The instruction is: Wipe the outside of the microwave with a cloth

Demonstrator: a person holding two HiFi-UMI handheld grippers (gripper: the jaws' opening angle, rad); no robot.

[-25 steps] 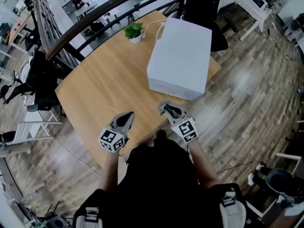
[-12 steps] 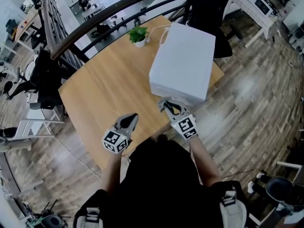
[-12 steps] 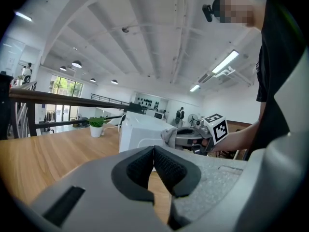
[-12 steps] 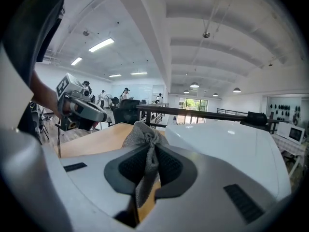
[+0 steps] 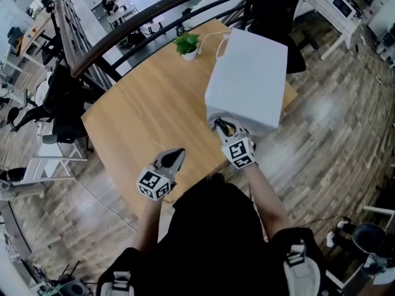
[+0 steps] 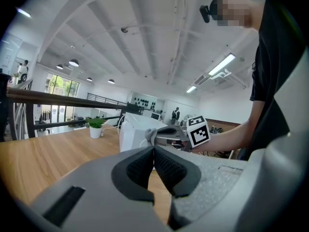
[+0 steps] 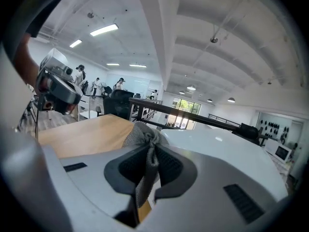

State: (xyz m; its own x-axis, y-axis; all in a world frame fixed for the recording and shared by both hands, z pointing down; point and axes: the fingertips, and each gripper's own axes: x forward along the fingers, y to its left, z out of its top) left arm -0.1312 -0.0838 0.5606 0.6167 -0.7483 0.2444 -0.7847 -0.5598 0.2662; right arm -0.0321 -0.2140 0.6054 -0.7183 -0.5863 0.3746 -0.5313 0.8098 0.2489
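Now the microwave [image 5: 247,82], on the counter [image 5: 142,116], has the cloth [image 7: 142,134] brought up to its near face by the right hand-held gripper [image 7: 149,166] pinching it (wiping looks imminent), while the left hand-held gripper [image 6: 153,164], closed on nothing, hangs well short of it.

Bright, even indoor light — long white ceiling strip lights [image 7: 104,30] and tall sunlit windows [image 6: 60,86] glow overexposed. Fisheye distortion bends the dark curved handrail [image 5: 139,24] and blackens the corners of both gripper views. The white box-shaped microwave [image 5: 250,79] looks pale and washed out — shadows are soft.
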